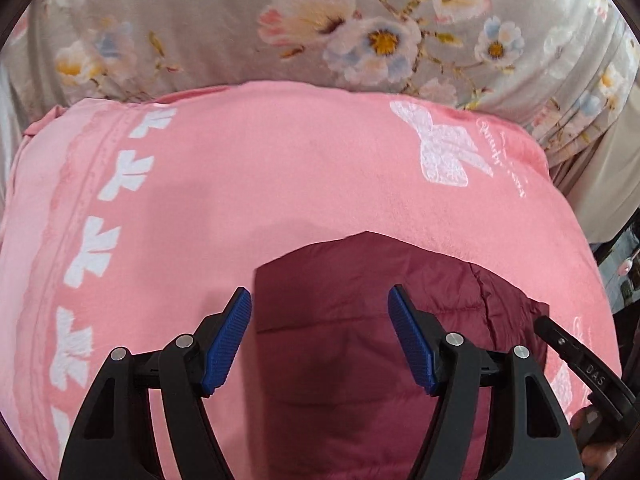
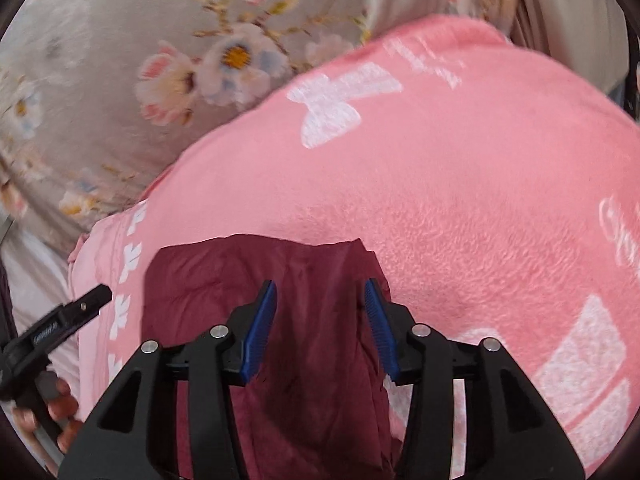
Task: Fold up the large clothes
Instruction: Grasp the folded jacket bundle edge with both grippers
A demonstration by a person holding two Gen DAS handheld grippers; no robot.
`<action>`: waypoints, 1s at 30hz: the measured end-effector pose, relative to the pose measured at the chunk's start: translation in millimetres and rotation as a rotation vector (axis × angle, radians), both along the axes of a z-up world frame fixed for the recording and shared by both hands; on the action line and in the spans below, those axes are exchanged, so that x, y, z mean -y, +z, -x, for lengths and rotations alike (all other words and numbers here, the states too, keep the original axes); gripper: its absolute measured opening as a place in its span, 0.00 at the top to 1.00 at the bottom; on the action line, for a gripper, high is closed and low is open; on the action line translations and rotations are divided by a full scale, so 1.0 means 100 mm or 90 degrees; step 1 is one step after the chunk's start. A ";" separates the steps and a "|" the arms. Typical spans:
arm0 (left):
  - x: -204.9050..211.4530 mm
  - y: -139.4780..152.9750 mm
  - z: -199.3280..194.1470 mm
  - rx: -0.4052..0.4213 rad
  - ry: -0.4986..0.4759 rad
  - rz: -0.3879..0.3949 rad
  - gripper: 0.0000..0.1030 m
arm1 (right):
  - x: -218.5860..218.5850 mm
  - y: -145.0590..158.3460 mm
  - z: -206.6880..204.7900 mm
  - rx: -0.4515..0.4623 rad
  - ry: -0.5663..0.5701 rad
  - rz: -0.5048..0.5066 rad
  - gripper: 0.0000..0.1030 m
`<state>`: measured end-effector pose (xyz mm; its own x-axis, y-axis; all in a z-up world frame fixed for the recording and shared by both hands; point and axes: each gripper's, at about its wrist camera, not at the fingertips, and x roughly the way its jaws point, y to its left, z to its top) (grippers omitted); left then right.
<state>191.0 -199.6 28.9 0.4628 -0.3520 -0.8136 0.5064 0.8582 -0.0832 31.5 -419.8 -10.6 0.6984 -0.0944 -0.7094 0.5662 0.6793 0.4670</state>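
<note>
A dark maroon quilted jacket (image 1: 360,344) lies on a pink blanket with white bow prints (image 1: 260,184). My left gripper (image 1: 320,336) is open, its blue pads (image 1: 224,344) spread above the jacket's upper part. In the right wrist view the jacket (image 2: 224,280) lies folded with its top edge ahead. My right gripper (image 2: 320,328) is open over the jacket's right side, empty. The other gripper's black tip (image 2: 80,308) shows at the left there, and likewise at the right edge of the left wrist view (image 1: 580,360).
The pink blanket (image 2: 460,184) lies on a grey bedsheet with a flower print (image 1: 280,28), which also shows in the right wrist view (image 2: 120,80). The bed edge falls away at the far right (image 1: 608,184).
</note>
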 end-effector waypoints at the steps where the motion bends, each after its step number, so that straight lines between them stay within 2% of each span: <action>1: 0.10 -0.08 -0.03 -0.004 -0.005 -0.014 0.34 | 0.03 -0.07 -0.04 -0.001 -0.001 -0.018 0.63; 2: 0.17 -0.15 -0.04 -0.008 -0.008 -0.022 0.34 | 0.05 -0.13 -0.07 -0.002 -0.001 -0.033 0.71; 4: 0.32 -0.34 -0.09 -0.022 -0.012 -0.038 0.36 | 0.03 -0.26 -0.15 -0.012 -0.006 -0.034 0.81; 7: 0.44 -0.61 -0.11 -0.026 -0.013 -0.058 0.38 | -0.06 -0.38 -0.22 -0.037 -0.010 0.022 0.87; 9: 0.49 -0.72 -0.09 -0.005 -0.016 -0.069 0.36 | -0.11 -0.47 -0.26 -0.049 -0.009 0.052 0.88; 12: 0.54 -0.81 -0.05 0.025 -0.021 -0.086 0.34 | -0.11 -0.57 -0.28 -0.050 -0.008 0.063 0.88; 17: 0.55 -0.90 -0.07 0.034 -0.020 -0.078 0.31 | -0.10 -0.67 -0.32 -0.045 -0.010 0.072 0.90; 30: 0.59 -1.08 -0.04 0.080 -0.004 -0.070 0.24 | -0.20 -0.74 -0.40 -0.052 -0.027 0.143 0.91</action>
<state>195.3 -258.5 -78.8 0.5619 -0.2674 -0.7828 0.5120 0.8557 0.0753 71.5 -400.0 -84.4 0.6316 -0.2840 -0.7214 0.6260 0.7358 0.2583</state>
